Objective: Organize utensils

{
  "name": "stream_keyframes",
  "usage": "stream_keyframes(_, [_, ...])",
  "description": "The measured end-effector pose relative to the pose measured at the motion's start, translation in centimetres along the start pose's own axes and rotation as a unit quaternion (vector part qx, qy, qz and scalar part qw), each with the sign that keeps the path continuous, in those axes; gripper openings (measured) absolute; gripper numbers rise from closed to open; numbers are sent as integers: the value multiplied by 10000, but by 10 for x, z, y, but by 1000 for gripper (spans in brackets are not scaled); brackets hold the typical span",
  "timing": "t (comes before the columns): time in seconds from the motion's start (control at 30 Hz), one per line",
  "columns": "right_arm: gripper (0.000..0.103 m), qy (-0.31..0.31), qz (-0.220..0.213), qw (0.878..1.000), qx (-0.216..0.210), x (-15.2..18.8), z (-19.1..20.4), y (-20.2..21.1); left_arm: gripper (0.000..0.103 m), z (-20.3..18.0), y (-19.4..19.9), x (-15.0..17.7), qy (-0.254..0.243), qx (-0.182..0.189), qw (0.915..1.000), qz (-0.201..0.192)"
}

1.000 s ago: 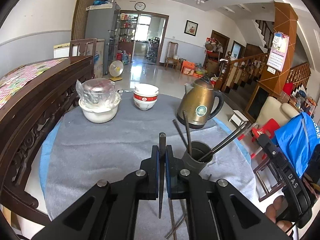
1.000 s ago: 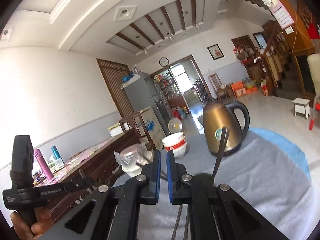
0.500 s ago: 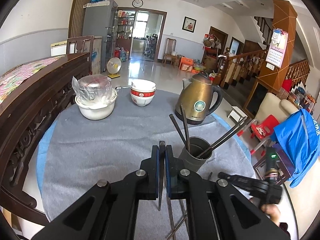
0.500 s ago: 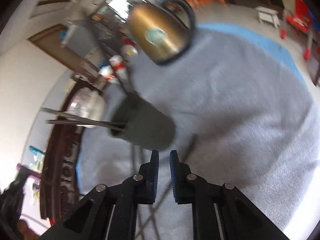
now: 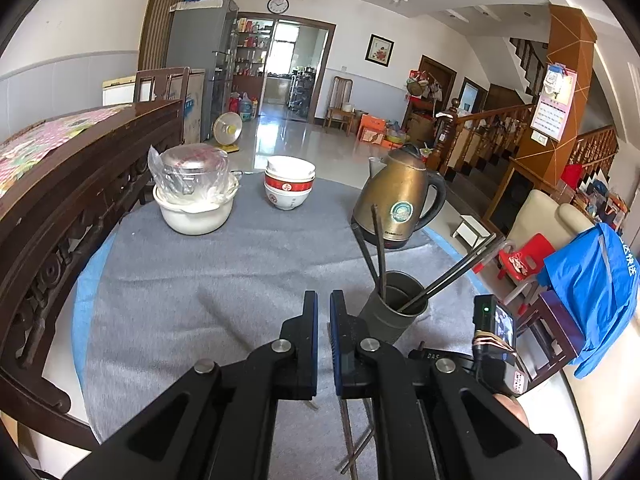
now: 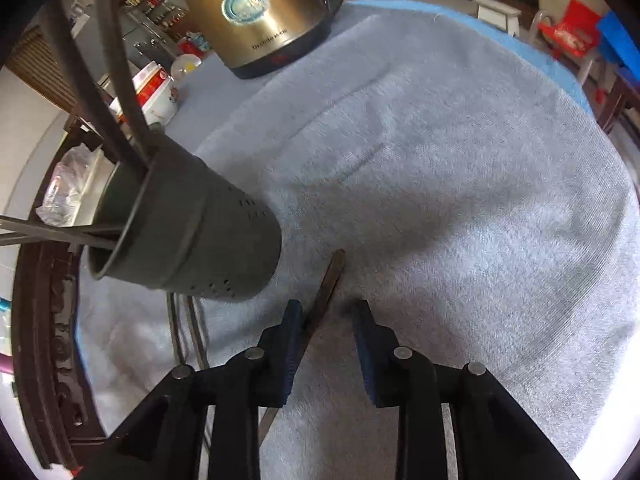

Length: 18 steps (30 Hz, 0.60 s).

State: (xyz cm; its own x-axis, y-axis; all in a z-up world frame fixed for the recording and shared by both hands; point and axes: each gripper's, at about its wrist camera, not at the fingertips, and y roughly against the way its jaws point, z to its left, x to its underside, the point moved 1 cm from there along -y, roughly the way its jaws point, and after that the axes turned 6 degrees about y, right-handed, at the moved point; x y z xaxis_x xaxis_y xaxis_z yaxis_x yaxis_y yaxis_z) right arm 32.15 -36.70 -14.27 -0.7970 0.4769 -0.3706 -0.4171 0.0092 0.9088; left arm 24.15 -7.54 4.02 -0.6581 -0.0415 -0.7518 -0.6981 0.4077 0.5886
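Note:
A dark grey utensil cup (image 5: 384, 316) stands on the grey cloth (image 5: 200, 264) and holds several dark chopsticks (image 5: 380, 248). My left gripper (image 5: 324, 298) hovers just left of the cup, shut, with only a thin slit between its pads and no chopstick showing there. In the right wrist view, the cup (image 6: 192, 232) is on the left. One loose chopstick (image 6: 332, 272) lies on the cloth and runs between the jaws of my right gripper (image 6: 327, 308), close to the left pad. Those jaws are opening and the pads do not press on the chopstick. Two more chopsticks (image 6: 188, 328) lie beside the cup's base.
A brass kettle (image 5: 400, 200) stands behind the cup. Stacked red-and-white bowls (image 5: 289, 188) and a white pot with a plastic-wrapped lid (image 5: 192, 200) sit at the back. A carved wooden bench back (image 5: 60, 208) borders the left. The table edge curves along the right.
The right gripper swung from facing the room down to the cloth beside the cup, and its jaws have parted around a lying chopstick. The chopstick earlier seen between the left jaws no longer shows.

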Motion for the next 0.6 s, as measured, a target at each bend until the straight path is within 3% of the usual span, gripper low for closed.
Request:
stream_keyframes(0.13, [24,334,-71,9988,353,-2,12,0,6,22,-2,-4,247,-145,9996,53])
stream_keyframes(0.2, [12,398,-174,9985,322,4,6,1,7,47,-10,-7,651,-208,9973,258])
stream_keyframes(0.27, [8,427,-220,9985,265,10,3,2,15,80,-25,-9,1133,-159,9915,613])
stream_keyframes(0.4, [6,409,-412,9983,-98,20,-7,8,24,128,-64,-8,1763,-466,9763,1165])
stream_keyframes(0.6, [6,343,-850,9922,-846,30,-13,44,32,133,-148,-11,1650,-854,9636,1925])
